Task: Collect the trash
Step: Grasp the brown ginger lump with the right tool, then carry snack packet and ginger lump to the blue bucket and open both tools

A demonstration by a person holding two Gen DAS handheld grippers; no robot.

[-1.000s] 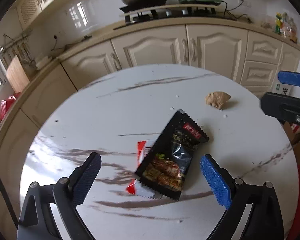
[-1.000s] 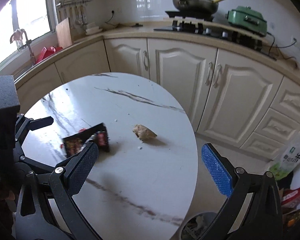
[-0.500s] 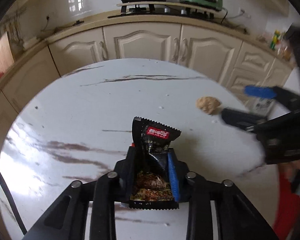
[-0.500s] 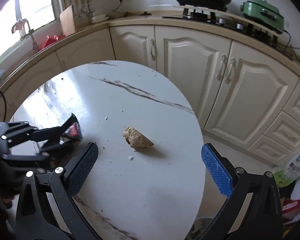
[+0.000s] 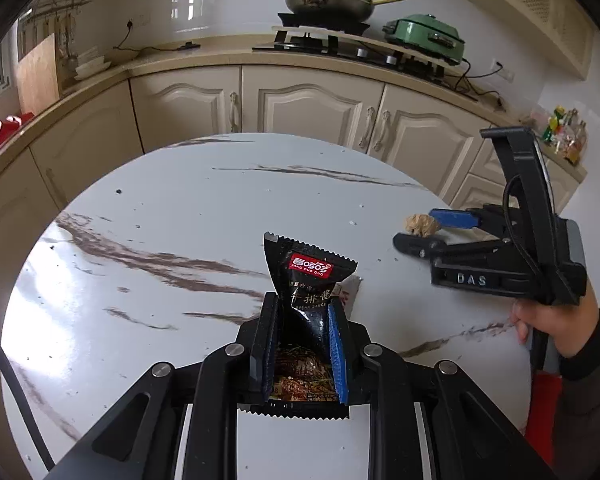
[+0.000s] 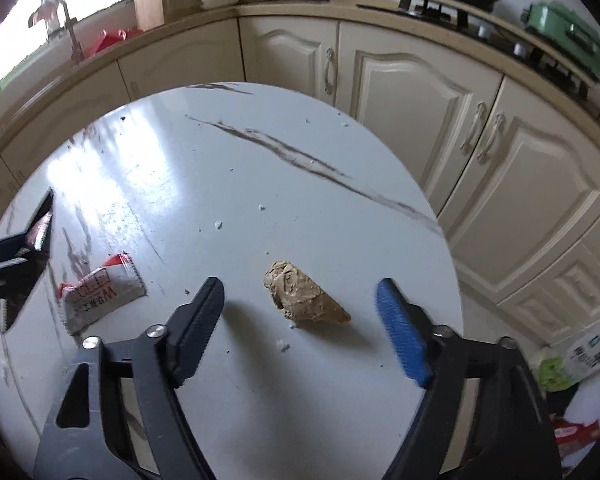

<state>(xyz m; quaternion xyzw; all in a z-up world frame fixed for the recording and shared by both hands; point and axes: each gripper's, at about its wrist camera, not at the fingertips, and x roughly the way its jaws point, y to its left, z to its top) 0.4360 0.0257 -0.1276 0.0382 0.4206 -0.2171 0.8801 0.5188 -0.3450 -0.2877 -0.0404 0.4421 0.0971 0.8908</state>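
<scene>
My left gripper (image 5: 303, 312) is shut on a black snack wrapper (image 5: 308, 276) and holds it above the round white marble table (image 5: 180, 208); the wrapper's tip also shows at the left edge of the right wrist view (image 6: 40, 232). My right gripper (image 6: 300, 300) is open, its jaws on either side of a crumpled brown paper wad (image 6: 300, 296) lying on the table. The wad also shows in the left wrist view (image 5: 420, 224) between the right gripper's fingers (image 5: 456, 218). A small red and white sachet (image 6: 100, 292) lies flat on the table left of the right gripper.
Cream kitchen cabinets (image 5: 308, 108) curve behind the table, with a hob, pan and green cooker (image 5: 424, 36) on the counter. Bags lie on the floor at the right (image 6: 580, 360). White crumbs (image 6: 219, 224) dot the tabletop.
My left gripper has closed on the black wrapper and lifted it, uncovering the red and white sachet. My right gripper has moved forward and down until its jaws flank the brown wad.
</scene>
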